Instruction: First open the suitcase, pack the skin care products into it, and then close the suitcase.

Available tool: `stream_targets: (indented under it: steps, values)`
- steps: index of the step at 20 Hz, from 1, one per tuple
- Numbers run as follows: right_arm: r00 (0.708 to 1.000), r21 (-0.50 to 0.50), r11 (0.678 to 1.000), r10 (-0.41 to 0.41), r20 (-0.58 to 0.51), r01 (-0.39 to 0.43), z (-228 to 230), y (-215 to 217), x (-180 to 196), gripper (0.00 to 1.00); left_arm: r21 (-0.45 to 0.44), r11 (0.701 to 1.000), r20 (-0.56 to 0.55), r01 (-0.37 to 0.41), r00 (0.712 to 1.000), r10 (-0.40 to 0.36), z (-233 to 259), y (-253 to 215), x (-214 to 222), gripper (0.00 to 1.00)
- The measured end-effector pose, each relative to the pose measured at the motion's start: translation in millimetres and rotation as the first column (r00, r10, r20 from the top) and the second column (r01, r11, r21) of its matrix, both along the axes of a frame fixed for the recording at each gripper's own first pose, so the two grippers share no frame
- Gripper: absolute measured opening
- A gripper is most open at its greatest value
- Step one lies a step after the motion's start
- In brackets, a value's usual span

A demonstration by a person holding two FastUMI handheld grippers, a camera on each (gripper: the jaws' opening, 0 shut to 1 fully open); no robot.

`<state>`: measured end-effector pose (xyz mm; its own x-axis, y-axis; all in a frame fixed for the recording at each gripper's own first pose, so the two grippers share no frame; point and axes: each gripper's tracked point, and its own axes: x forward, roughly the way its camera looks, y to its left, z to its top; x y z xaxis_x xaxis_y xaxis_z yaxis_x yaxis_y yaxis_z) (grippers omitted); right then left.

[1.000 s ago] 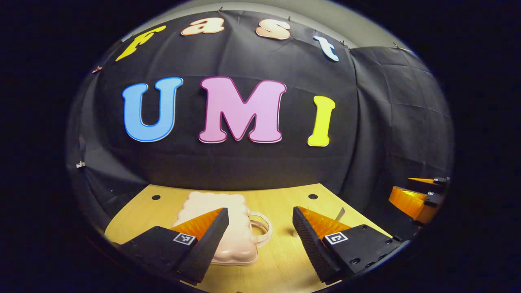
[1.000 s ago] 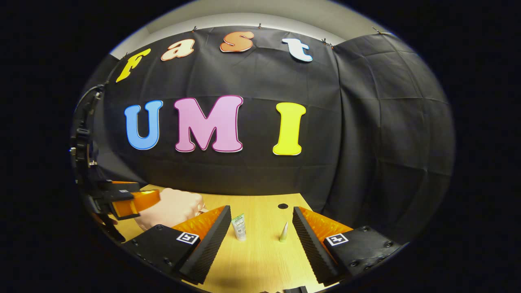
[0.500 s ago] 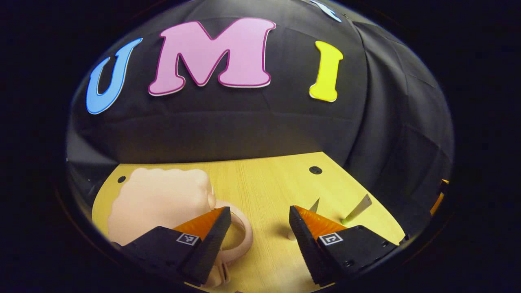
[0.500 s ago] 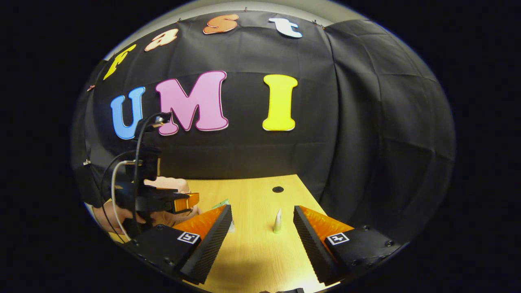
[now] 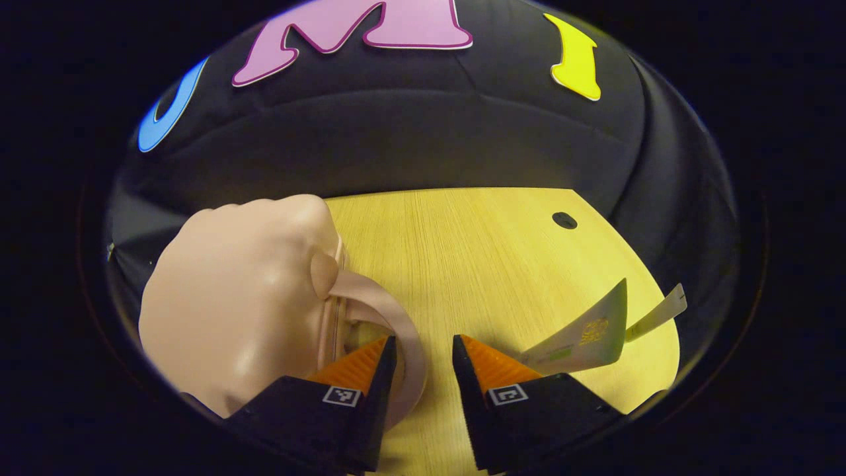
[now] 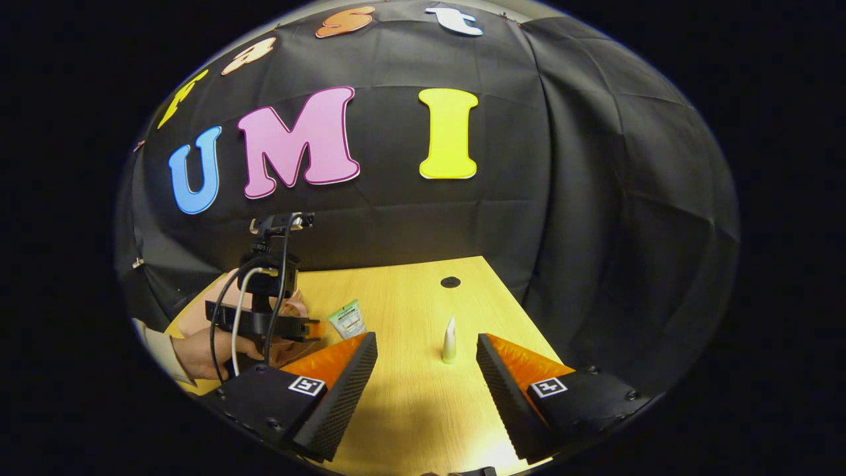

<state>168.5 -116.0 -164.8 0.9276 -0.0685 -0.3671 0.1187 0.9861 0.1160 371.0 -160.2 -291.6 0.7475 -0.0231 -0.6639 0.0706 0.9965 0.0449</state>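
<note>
The suitcase (image 5: 238, 297) is a pale, glossy peach-pink all over, its looped handle (image 5: 390, 330) the same shade. The table (image 5: 476, 251) is light yellow wood with fine straight grain and a small dark round hole (image 5: 564, 220). One tube (image 6: 347, 318) is white with green print; the other tube (image 6: 449, 340) is white shading to pale green at its base.

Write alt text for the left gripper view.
The left gripper straddles the handle of a closed pink suitcase on a wooden table, jaws parted. Two tubes stand to its right.
</note>
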Motion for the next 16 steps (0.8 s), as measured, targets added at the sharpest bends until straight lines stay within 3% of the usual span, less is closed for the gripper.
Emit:
stream_targets:
  steps: [1, 2, 3, 7, 10, 13, 16]
  values:
    - [1.000, 0.004, 1.000, 0.003, -0.002, -0.003, -0.6, -0.7, 1.1, 0.96, 0.007, 1.000, -0.011, -0.020, 1.000, 0.021, -3.8, 5.0, 1.0, 0.52]
    - [1.000, 0.008, 1.000, 0.008, -0.005, -0.008, -1.8, -1.1, 2.8, 0.96, -0.014, 0.999, -0.027, -0.033, 0.999, 0.032, -4.8, 3.7, 0.1, 0.22]
    - [1.000, 0.012, 1.000, 0.014, -0.006, -0.014, -2.5, -1.1, 4.1, 0.96, -0.043, 0.998, -0.027, -0.034, 0.999, 0.033, -1.7, 2.4, -1.7, 0.18]
    - [0.999, 0.013, 0.998, 0.054, -0.004, -0.054, -4.1, 3.4, 11.9, 0.95, -0.119, 0.992, -0.012, -0.043, 0.999, 0.042, 45.6, 7.5, -3.6, 0.12]
    - [0.997, 0.021, 0.996, 0.081, 0.001, -0.081, -1.4, 11.8, 18.6, 0.95, -0.149, 0.989, 0.070, -0.022, 0.997, 0.033, 112.9, 24.9, -6.7, 0.11]
    - [0.994, 0.017, 0.994, 0.110, 0.005, -0.110, 1.4, 24.7, 23.3, 0.95, -0.128, 0.991, 0.161, -0.030, 0.986, 0.050, 185.4, 76.0, -11.1, 0.11]
    - [0.990, 0.004, 0.990, 0.139, 0.014, -0.139, 9.2, 37.9, 25.7, 0.95, -0.189, 0.980, 0.226, -0.055, 0.969, 0.098, 236.8, 148.0, -18.8, 0.12]
